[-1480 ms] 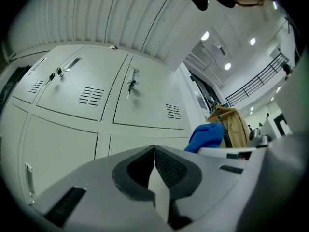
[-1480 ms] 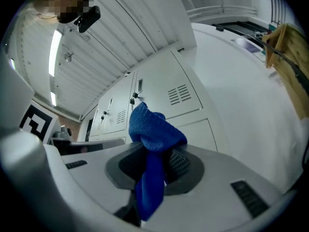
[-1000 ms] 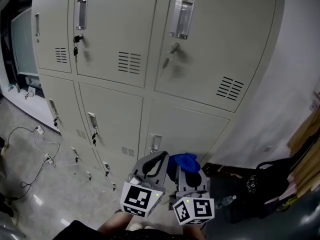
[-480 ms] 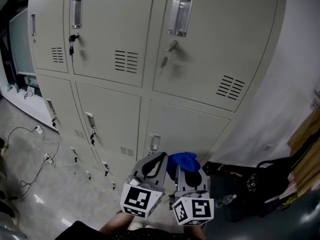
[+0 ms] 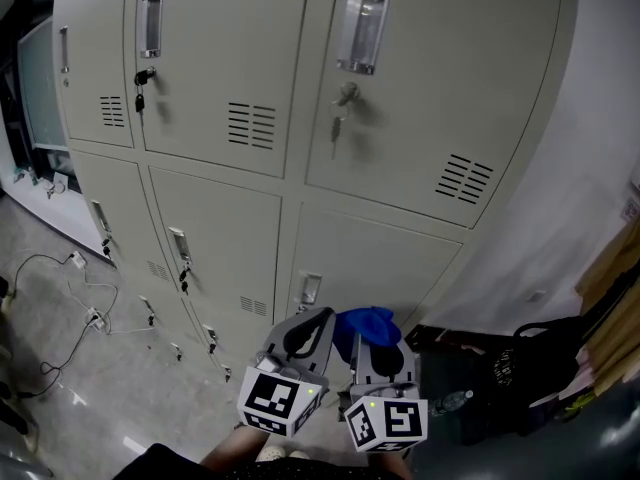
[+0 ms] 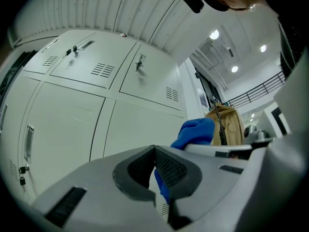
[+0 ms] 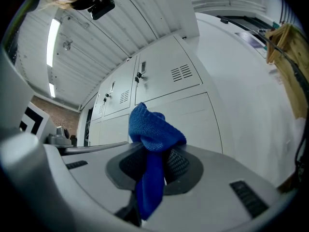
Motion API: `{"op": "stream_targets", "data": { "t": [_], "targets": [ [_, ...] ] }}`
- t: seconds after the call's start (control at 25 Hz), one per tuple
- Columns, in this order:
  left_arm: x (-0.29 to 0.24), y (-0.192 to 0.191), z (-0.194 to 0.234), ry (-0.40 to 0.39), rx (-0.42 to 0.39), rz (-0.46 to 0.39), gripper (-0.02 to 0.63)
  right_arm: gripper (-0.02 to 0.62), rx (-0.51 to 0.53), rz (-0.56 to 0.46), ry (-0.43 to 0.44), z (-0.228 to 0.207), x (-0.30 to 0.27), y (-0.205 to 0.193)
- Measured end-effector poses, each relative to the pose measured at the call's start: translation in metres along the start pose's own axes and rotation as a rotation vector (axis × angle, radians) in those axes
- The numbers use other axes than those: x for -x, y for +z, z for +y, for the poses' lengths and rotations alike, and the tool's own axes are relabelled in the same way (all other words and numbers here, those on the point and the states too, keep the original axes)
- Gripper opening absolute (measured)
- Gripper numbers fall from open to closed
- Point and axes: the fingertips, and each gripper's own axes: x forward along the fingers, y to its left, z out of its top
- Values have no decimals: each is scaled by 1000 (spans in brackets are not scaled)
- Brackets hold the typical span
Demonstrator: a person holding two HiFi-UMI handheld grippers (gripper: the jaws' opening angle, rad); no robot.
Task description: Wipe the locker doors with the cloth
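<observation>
A bank of beige locker doors [image 5: 425, 78] fills the head view, with metal handles and keys hanging in the locks [image 5: 338, 108]. Low in that view, both grippers are held side by side in front of the lower door [image 5: 380, 263], apart from it. My right gripper [image 5: 373, 336] is shut on a blue cloth [image 5: 365, 321], which bunches above the jaws [image 7: 153, 129] and hangs down between them. My left gripper [image 5: 318, 320] is shut with its tips touching and nothing held [image 6: 154, 149]. The cloth [image 6: 197, 131] shows just to its right.
White cables [image 5: 85, 303] trail over the grey floor at the left. A black bag [image 5: 520, 368] and a bottle [image 5: 452, 402] lie at the right by the white wall [image 5: 580, 158]. Wooden pieces [image 5: 612, 268] lean at the far right.
The head view has shifted slightly, so the lockers sit a little further left. Both grippers and the cloth stay in almost the same place.
</observation>
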Motion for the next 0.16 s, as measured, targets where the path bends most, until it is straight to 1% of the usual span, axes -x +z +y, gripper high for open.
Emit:
{"op": "stream_targets", "data": {
  "t": [0.16],
  "targets": [
    [-4, -1, 4, -3, 7, 2, 9, 75, 4, 1, -6, -2, -5, -1]
  ]
}}
